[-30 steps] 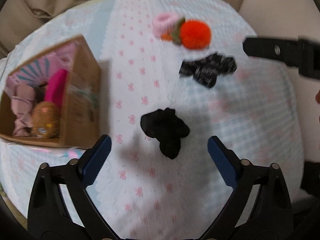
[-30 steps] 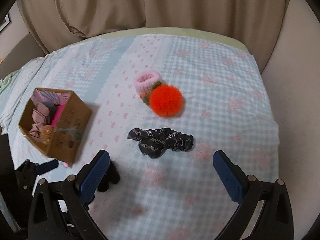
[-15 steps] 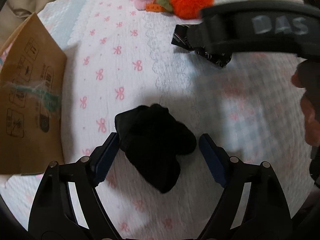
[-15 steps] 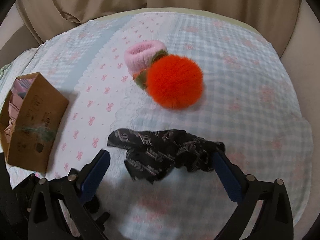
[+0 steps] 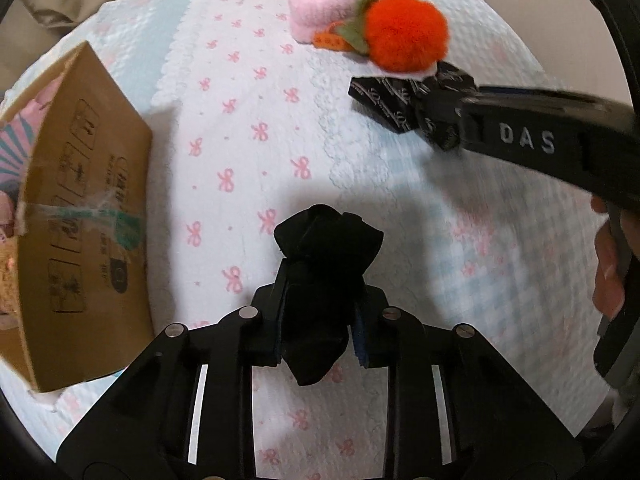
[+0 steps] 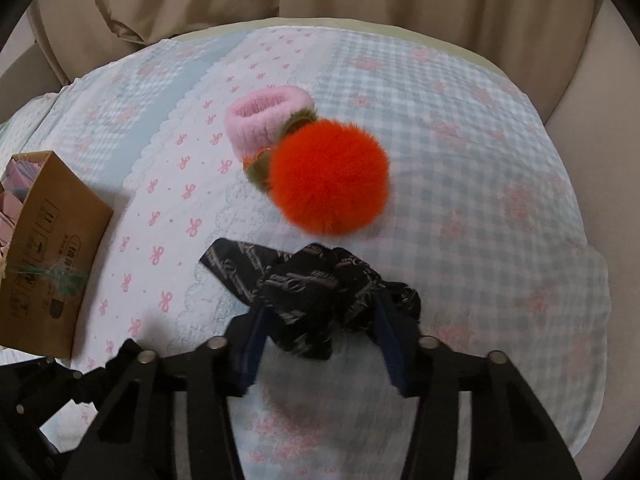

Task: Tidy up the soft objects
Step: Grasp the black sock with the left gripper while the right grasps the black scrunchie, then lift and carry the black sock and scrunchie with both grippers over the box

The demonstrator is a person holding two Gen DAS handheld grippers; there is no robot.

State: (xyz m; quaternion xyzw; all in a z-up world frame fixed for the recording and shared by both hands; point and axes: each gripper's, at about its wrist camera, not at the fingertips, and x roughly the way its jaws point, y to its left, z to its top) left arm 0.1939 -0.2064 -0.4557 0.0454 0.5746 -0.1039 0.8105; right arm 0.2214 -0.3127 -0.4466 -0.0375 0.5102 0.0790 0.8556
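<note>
The left gripper (image 5: 318, 320) is closed tight on a plain black scrunchie (image 5: 326, 276); its two blue-padded fingers (image 5: 360, 336) squeeze the dark bundle from both sides, and the fabric bulges out above and below the grip. It sits over the white strip of the bedspread (image 5: 248, 112) printed with pink bows. Whether the scrunchie is raised off the cloth cannot be told.

The right gripper (image 6: 320, 344) is partly closed around a black patterned scrunchie (image 6: 308, 292). Its fingers (image 6: 250, 356) press into the fabric on either side, with a gap left between them, and one corner of the cloth trails out to the left on the bedspread (image 6: 460, 128). In the left wrist view that same scrunchie (image 5: 404, 100) shows at the tip of the right gripper (image 5: 460, 120), whose side carries the letters DAS.

Just beyond it lies a fluffy orange pompom (image 6: 330, 176), touching a pink knitted band (image 6: 266, 118) with green felt leaves between them; the same pair shows in the left wrist view, the pompom (image 5: 406, 32) beside the band (image 5: 320, 8).

A cardboard box (image 5: 84, 216) stands to the left on the bed, with pink soft items inside at its open end. The right wrist view shows it (image 6: 52, 256) well apart from the pompom.
</note>
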